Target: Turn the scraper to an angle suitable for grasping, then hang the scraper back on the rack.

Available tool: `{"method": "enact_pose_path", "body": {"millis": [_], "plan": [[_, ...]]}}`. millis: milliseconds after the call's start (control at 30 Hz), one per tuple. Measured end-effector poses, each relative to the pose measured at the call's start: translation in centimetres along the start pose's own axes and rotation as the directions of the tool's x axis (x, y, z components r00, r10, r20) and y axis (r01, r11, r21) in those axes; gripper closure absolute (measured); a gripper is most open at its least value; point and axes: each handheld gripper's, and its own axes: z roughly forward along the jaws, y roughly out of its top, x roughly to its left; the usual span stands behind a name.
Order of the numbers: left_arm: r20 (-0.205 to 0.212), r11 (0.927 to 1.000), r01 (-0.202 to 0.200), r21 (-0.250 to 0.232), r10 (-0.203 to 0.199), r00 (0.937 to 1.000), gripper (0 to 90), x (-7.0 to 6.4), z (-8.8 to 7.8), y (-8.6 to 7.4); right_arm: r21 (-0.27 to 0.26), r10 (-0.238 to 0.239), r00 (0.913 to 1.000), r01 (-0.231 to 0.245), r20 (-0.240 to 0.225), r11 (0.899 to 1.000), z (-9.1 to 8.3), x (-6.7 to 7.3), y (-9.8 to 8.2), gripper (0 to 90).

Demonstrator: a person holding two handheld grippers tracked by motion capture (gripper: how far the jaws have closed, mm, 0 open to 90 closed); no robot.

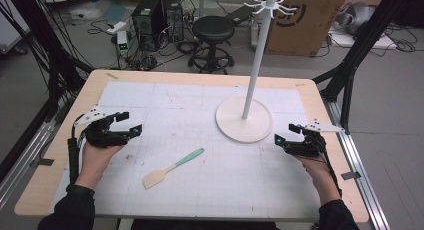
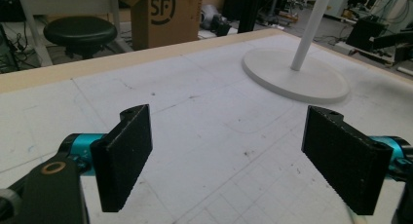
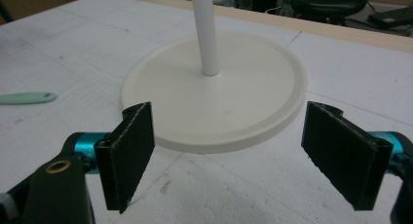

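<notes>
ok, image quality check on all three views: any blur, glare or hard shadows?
High view: even light, soft shadows, slightly soft overall; the spatula and white stand are readable. Left gripper view: the mat is bright and washed out toward the right, background soft. Right gripper view: the stand base is sharp with no strong glare, while the near jaws look a little soft.

**Lighting and picture quality**

Light is even, diffuse, from overhead. The white mat (image 1: 200, 120) is bright without hard glare. Shadows are soft: faint under the spatula (image 1: 172, 168) and around the stand base (image 1: 244, 121). High view is low in resolution and slightly soft; room corners go dark. Left gripper view: near pads (image 2: 124, 153) are a little blurred, background washed and hazy. Right gripper view: pads (image 3: 127, 153) are soft-edged, base (image 3: 229, 102) fairly sharp, far edge dim.
</notes>
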Motion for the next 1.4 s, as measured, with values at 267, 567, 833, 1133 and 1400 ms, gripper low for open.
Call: {"method": "enact_pose_path", "body": {"millis": [267, 567, 833, 1133, 1400], "plan": [[0.004, 0.9999, -0.009, 0.013, 0.009, 0.9999, 19.8, 0.0, 0.1, -0.2, 0.011, -0.011, 0.9999, 0.011, 0.001, 1.0, 0.2, 0.0, -0.1, 19.0], [0.029, 0.999, -0.026, 0.037, 0.025, 0.9993, 20.5, -0.2, 0.0, -0.2, 0.02, -0.027, 0.9996, 0.027, -0.005, 0.999, 0.5, 0.0, -0.1, 19.0], [0.035, 0.9993, -0.023, 0.031, 0.022, 0.9992, 20.5, -0.2, -0.2, -0.1, 0.017, -0.029, 0.9996, 0.029, -0.006, 0.999, 0.5, 0.0, -0.1, 19.0], [0.075, 0.999, -0.032, 0.031, 0.03, 0.9968, 20.4, -1.3, -0.1, 0.4, 0.016, -0.021, 0.9998, 0.021, -0.003, 1.0, 0.5, -0.1, -0.1, 19.0], [0.138, 0.9982, -0.03, 0.051, 0.023, 0.9901, 18.7, -3.0, 1.0, 0.3, 0.022, -0.029, 0.9995, 0.029, -0.008, 0.999, 0.6, 0.0, -0.1, 19.0]]}}
